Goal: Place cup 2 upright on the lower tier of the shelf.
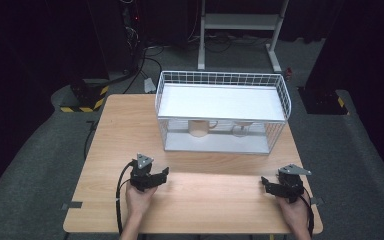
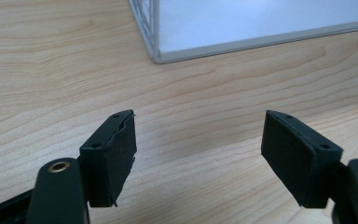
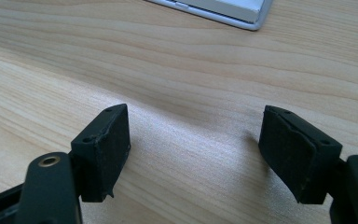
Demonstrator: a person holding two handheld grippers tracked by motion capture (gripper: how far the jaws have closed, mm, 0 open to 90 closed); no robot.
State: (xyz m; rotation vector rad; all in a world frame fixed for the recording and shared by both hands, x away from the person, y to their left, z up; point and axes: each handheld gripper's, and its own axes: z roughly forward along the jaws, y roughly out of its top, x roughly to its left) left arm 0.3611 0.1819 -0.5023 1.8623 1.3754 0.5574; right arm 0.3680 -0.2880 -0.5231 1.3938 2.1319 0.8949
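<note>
My left gripper (image 1: 163,175) rests low over the wooden table (image 1: 130,130) near its front left, held in a hand; its jaws stand open with bare wood between them (image 2: 198,144). My right gripper (image 1: 265,184) sits near the front right, also open and holding nothing (image 3: 195,144). Behind them stands a white wire rack (image 1: 221,111) with a flat top shelf. Under that shelf, on the rack's base, stand a beige mug (image 1: 198,128) and a pale bowl-like cup (image 1: 242,129). The rack's base corner (image 2: 161,57) lies ahead of the left jaws.
Beyond the table are a white metal stand (image 1: 240,22), cables on the dark floor and a yellow-black striped block (image 1: 82,100). Open wood lies between the two grippers and in front of the rack. The rack's base edge (image 3: 233,11) is ahead of the right jaws.
</note>
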